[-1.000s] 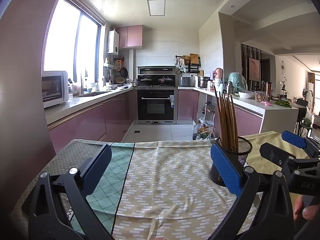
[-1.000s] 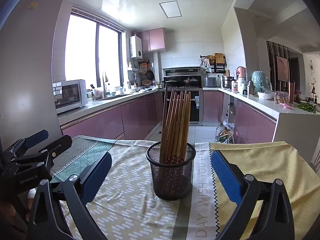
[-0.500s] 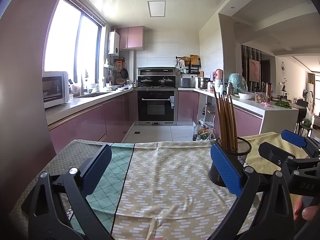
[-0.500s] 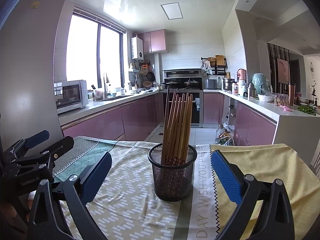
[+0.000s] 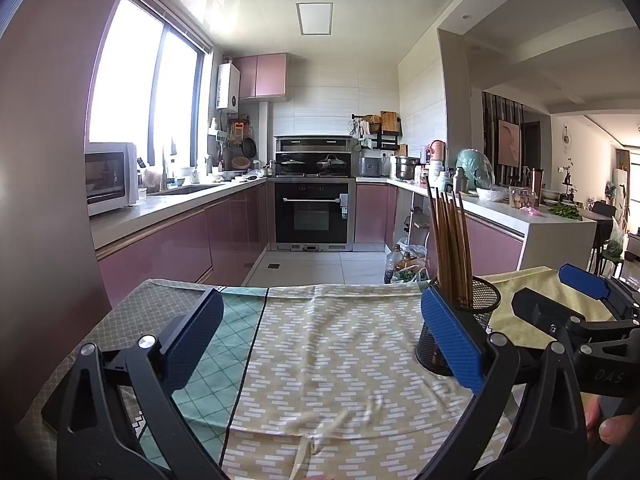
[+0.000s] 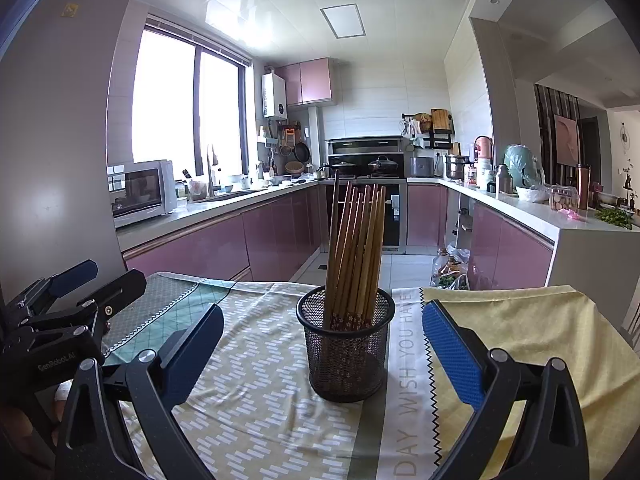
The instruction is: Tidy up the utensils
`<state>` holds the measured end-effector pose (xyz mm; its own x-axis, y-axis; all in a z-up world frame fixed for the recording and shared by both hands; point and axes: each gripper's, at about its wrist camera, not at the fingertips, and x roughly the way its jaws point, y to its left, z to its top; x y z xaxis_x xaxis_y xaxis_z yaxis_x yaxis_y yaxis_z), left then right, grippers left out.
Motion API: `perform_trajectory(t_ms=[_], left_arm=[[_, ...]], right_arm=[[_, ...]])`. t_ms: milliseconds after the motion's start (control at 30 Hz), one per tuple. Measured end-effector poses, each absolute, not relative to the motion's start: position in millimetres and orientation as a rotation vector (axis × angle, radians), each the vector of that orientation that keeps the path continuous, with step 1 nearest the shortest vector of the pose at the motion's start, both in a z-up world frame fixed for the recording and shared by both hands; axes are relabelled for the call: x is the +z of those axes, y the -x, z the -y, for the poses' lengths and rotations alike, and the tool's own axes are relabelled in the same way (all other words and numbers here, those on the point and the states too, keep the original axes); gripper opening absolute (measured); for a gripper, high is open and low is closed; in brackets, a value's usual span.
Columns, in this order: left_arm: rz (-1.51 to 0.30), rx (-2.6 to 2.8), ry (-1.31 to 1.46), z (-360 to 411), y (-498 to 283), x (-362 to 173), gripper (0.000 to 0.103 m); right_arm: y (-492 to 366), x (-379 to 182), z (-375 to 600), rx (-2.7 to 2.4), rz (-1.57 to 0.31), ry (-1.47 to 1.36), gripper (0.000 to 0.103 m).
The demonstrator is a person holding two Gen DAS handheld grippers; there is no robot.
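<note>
While the cup is standing: the black wire-mesh cylindrical holder [image 6: 346, 344] is resting upright on the patterned beige tablecloth [image 6: 256, 396], near the table's middle
Contents: a bundle of long brown wooden chopsticks [image 6: 356, 252] is standing tips-down inside it, fanning slightly and leaning a little to the right in the right wrist view
Long axis: the sticks are running close to vertical, so their free ends are pointing up, well above finger height
Nearer tool: the right gripper [image 6: 322, 344] is facing the holder squarely, which is sitting straight ahead between its blue padded fingers [image 6: 450, 354] but beyond their tips, not touching
Right fingers: spread wide and gripping nothing
Other tool: the left gripper [image 5: 320, 334] is pointing at bare cloth, with the holder [image 5: 460, 320] lying off to its right, partly behind its right finger
Left fingers: also spread wide, carrying nothing
Judgement: the right side looks better placed for any reach, needing to go forward and rise to meet the sticks' upper lengths
Loose utensils: none are showing on the cloth in either view
</note>
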<state>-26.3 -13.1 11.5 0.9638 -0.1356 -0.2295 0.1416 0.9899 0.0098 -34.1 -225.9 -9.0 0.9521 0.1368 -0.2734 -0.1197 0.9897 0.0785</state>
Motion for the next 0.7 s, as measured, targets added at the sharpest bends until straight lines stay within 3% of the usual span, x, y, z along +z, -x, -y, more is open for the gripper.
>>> perform_trajectory(t_ms=[700], left_arm=[[-0.221, -0.143, -0.026, 15.5, 27.7, 13.5, 0.097]], right_arm=[[33.9, -8.3, 229.2, 0.127, -0.282, -0.069, 0.096]])
